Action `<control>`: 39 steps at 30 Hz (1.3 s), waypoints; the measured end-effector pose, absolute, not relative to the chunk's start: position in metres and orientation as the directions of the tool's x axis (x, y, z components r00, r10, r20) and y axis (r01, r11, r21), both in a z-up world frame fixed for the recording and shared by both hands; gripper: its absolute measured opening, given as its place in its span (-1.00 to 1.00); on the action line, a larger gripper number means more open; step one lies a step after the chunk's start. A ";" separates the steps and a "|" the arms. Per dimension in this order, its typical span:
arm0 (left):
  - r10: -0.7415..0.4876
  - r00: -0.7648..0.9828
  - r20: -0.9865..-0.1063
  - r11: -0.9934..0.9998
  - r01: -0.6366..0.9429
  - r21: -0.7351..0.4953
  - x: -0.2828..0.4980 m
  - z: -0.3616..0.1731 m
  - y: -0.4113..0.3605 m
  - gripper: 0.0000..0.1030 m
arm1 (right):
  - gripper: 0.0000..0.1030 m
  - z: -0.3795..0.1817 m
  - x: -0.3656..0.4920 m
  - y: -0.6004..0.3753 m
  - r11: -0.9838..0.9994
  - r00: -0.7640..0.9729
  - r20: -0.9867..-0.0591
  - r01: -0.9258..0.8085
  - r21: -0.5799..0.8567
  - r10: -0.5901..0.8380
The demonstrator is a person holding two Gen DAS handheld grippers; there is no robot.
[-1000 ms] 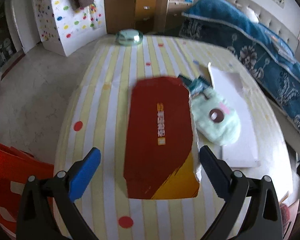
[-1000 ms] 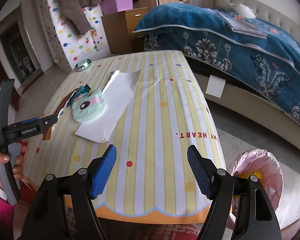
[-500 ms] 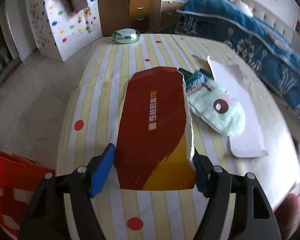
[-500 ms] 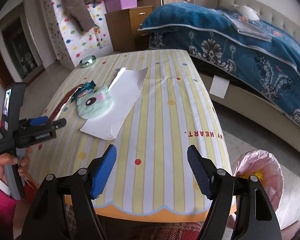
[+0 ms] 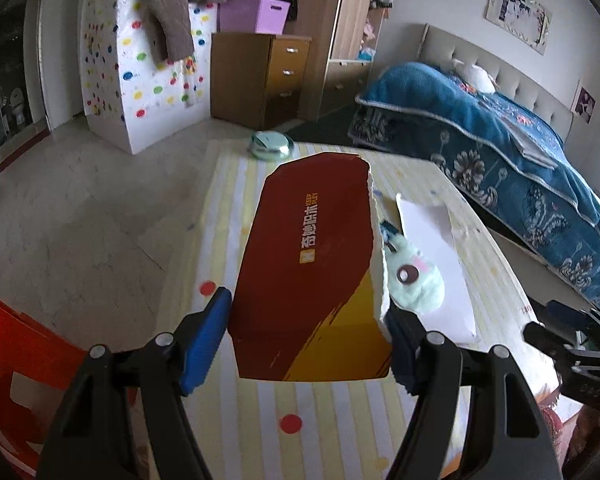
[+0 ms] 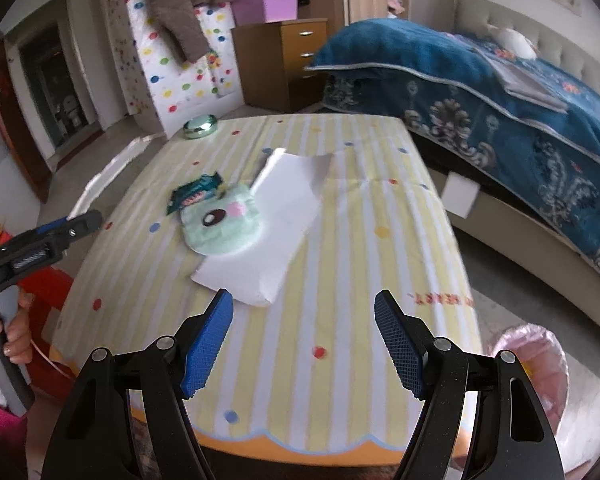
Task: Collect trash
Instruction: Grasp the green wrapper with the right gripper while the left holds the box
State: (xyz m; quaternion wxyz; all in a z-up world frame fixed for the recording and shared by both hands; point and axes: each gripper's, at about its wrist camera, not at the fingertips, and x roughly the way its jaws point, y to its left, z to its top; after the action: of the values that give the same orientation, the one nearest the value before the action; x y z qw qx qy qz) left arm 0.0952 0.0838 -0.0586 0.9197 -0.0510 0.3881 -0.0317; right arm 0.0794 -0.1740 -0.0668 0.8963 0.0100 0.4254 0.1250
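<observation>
My left gripper (image 5: 306,340) is shut on a torn red and yellow cardboard box (image 5: 312,272) and holds it lifted above the striped table (image 5: 228,408). A white sheet of paper (image 6: 276,228), a mint plush face (image 6: 220,224) and a teal wrapper (image 6: 194,196) lie on the table. My right gripper (image 6: 304,344) is open and empty above the table's near edge. The left gripper also shows at the left in the right wrist view (image 6: 76,224).
A pink-lined trash bin (image 6: 536,364) stands on the floor at the table's right. A round green tin (image 6: 200,126) sits at the far table corner. A blue bed (image 6: 500,92) lies to the right, an orange chair (image 5: 16,344) to the left.
My left gripper closed on the red box and lifted it off the table. My right gripper moved left, closer over the table, still open.
</observation>
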 end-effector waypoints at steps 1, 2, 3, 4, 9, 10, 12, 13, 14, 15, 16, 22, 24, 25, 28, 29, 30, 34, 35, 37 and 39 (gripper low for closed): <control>-0.089 0.702 -0.707 0.994 0.013 -0.112 0.096 -0.057 0.086 0.33 | 0.42 -0.066 0.085 -0.167 0.965 0.605 -0.758 -0.232 0.124 0.243; -0.084 0.704 -0.705 0.994 0.011 -0.108 0.098 -0.056 0.088 0.33 | 0.40 -0.065 0.089 -0.162 0.962 0.604 -0.757 -0.243 0.125 0.251; -0.082 0.706 -0.703 0.994 0.008 -0.108 0.099 -0.056 0.091 0.33 | 0.39 -0.065 0.092 -0.156 0.959 0.603 -0.755 -0.255 0.125 0.258; -0.078 0.707 -0.703 0.994 0.003 -0.107 0.102 -0.056 0.095 0.33 | 0.33 -0.064 0.099 -0.147 0.954 0.603 -0.752 -0.273 0.120 0.267; -0.045 0.705 -0.708 0.998 -0.007 -0.070 0.113 -0.062 0.106 0.33 | 0.15 -0.066 0.127 -0.112 0.939 0.588 -0.756 -0.327 0.104 0.289; -0.039 0.703 -0.710 0.998 -0.009 -0.065 0.115 -0.065 0.108 0.33 | 0.11 -0.067 0.135 -0.104 0.935 0.581 -0.760 -0.340 0.099 0.291; -0.034 0.696 -0.717 0.998 -0.012 -0.058 0.122 -0.069 0.112 0.33 | -0.01 -0.068 0.147 -0.091 0.930 0.570 -0.766 -0.354 0.098 0.298; -0.033 0.693 -0.720 0.998 -0.012 -0.058 0.125 -0.071 0.113 0.33 | -0.04 -0.071 0.155 -0.084 0.927 0.562 -0.770 -0.362 0.100 0.302; -0.034 0.692 -0.721 0.998 -0.011 -0.057 0.126 -0.072 0.114 0.33 | -0.07 -0.073 0.163 -0.078 0.924 0.553 -0.774 -0.367 0.107 0.309; -0.036 0.690 -0.723 0.998 -0.006 -0.056 0.128 -0.074 0.114 0.33 | -0.07 -0.072 0.167 -0.074 0.923 0.549 -0.775 -0.368 0.111 0.313; -0.037 0.689 -0.724 0.999 -0.002 -0.054 0.130 -0.076 0.114 0.33 | -0.07 -0.074 0.174 -0.069 0.921 0.542 -0.776 -0.368 0.125 0.322; -0.050 0.674 -0.737 0.999 0.022 -0.048 0.137 -0.086 0.113 0.34 | -0.05 -0.086 0.205 -0.057 0.913 0.497 -0.784 -0.349 0.214 0.373; -0.053 0.669 -0.741 0.998 0.024 -0.050 0.139 -0.088 0.113 0.34 | -0.05 -0.090 0.212 -0.055 0.909 0.482 -0.786 -0.341 0.238 0.387; -0.053 0.666 -0.744 0.998 0.024 -0.051 0.140 -0.090 0.113 0.34 | -0.05 -0.092 0.216 -0.053 0.907 0.473 -0.787 -0.334 0.256 0.397; -0.055 0.658 -0.751 0.998 0.023 -0.054 0.141 -0.094 0.112 0.34 | -0.07 -0.097 0.220 -0.053 0.904 0.460 -0.790 -0.331 0.272 0.406; -0.055 0.656 -0.752 0.998 0.023 -0.053 0.141 -0.095 0.111 0.34 | -0.12 -0.098 0.221 -0.052 0.902 0.458 -0.788 -0.331 0.277 0.411; -0.056 0.654 -0.755 0.998 0.023 -0.053 0.140 -0.095 0.111 0.33 | -0.34 -0.098 0.222 -0.053 0.901 0.458 -0.787 -0.333 0.279 0.413; -0.053 0.655 -0.754 0.999 0.024 -0.049 0.134 -0.091 0.107 0.34 | -0.88 -0.092 0.216 -0.054 0.897 0.476 -0.774 -0.353 0.267 0.417; -0.053 0.658 -0.751 0.998 0.025 -0.049 0.133 -0.089 0.105 0.34 | -0.92 -0.087 0.211 -0.056 0.899 0.498 -0.763 -0.359 0.252 0.412; -0.056 0.668 -0.742 0.998 0.031 -0.047 0.127 -0.082 0.100 0.34 | -0.96 -0.081 0.205 -0.058 0.901 0.521 -0.750 -0.365 0.236 0.407; -0.060 0.679 -0.731 0.998 0.040 -0.045 0.121 -0.074 0.094 0.33 | -0.97 -0.067 0.192 -0.065 0.906 0.561 -0.728 -0.369 0.206 0.394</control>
State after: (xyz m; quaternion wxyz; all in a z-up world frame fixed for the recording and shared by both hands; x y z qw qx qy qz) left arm 0.1209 0.0943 -0.0741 0.9162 -0.0128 0.3995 -0.0273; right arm 0.1917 -0.0651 -0.0669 0.8834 0.0150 0.4157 0.2159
